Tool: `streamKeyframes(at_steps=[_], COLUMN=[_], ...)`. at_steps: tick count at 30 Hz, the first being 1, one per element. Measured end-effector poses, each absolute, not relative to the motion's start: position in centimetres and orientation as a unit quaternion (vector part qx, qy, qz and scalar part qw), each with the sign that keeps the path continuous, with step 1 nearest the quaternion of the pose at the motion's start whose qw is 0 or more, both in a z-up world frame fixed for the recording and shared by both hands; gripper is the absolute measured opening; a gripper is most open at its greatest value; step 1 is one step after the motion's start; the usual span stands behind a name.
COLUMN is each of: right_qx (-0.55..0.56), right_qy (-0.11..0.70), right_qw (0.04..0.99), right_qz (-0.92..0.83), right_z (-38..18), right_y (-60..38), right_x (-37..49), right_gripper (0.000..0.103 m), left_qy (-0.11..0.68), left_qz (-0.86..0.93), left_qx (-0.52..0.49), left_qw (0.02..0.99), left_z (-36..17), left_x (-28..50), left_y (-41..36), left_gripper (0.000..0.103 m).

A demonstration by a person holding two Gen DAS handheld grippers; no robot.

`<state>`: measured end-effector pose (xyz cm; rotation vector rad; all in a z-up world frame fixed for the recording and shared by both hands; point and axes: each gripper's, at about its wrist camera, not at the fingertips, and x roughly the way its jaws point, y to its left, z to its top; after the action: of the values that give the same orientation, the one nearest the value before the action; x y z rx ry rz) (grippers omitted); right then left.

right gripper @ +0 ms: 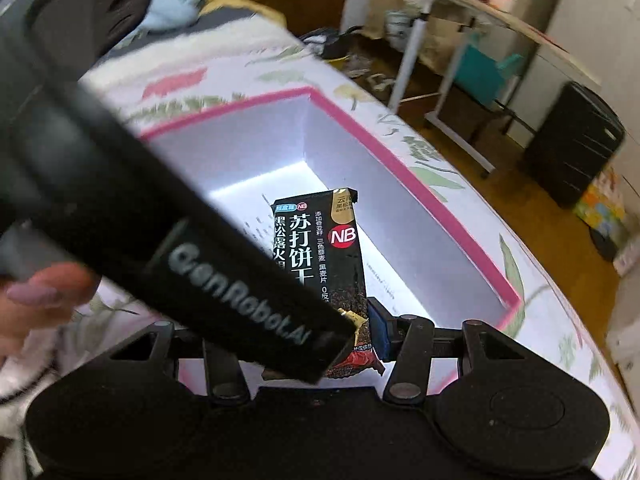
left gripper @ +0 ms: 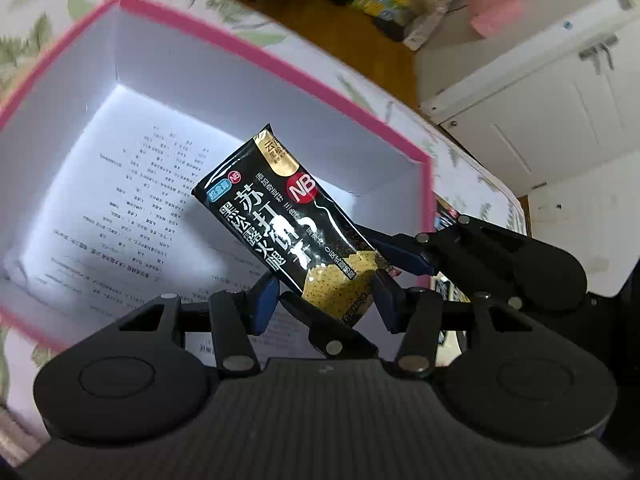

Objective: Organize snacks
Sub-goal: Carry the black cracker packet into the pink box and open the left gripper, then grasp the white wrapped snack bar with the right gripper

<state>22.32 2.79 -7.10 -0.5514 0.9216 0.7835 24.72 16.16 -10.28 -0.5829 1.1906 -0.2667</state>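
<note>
Black foil with gold and red print, the soda cracker packet (left gripper: 296, 224) is pinched by its lower, cracker-pictured end between the blue pads of the left gripper (left gripper: 326, 292); its long axis runs up and away to the upper left, the sealed top edge hanging over the open pink-rimmed box (left gripper: 256, 50). In the right wrist view a second cracker packet (right gripper: 340, 264) of the same kind stands nearly upright in the right gripper (right gripper: 320, 336), its long axis pointing straight away from the camera and its top seal over the same box; only the right blue pad (right gripper: 380, 332) shows pressed to its side, the other being hidden. Inside the box the white walls drop to a floor lined with a printed sheet (left gripper: 132, 208), and that floor lies bare of anything else, giving open room under both packets. Its pink edge lies close to the right of the left-hand packet and passes just beside the right gripper's linkage. A black bar (right gripper: 200, 248) lettered GenRobot.AI, part of the other gripper, crosses the right wrist view diagonally and covers the lower left of that packet; a person's fingers (right gripper: 44, 284) show beneath it at the left. A floral cloth (right gripper: 256, 60) surrounds the box, with a white cabinet (left gripper: 532, 92) beyond.
</note>
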Motion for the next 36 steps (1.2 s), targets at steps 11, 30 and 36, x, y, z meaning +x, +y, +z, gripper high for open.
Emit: streamKeyframes(at_steps=[11,30,36], right_qx=[-0.374,-0.036,0.032], right_qy=[0.378,0.425,0.425], right_qw=[0.774,0.868,0.880], right_qz=[0.343,0.254,0.210], right_z=[-9.4,-0.3,1.4], right_y=[3.3,-9.1,-15.1], right_x=[22.9,11.6,9.0], right_gripper=[0.066,0.069,0.069], left_qy=[0.567,0.482,0.470], left_qz=[-0.114,-0.154,-0.205], left_qx=[-0.314,-0.109,-0.055], left_qw=[0.753,0.855,0.857], left_z=[-14.7,-2.6,0.6], left_x=[27.3,18.5,15.6], left_y=[15.5,12.4,7.0], left_gripper=[0.052,0.059,0.060])
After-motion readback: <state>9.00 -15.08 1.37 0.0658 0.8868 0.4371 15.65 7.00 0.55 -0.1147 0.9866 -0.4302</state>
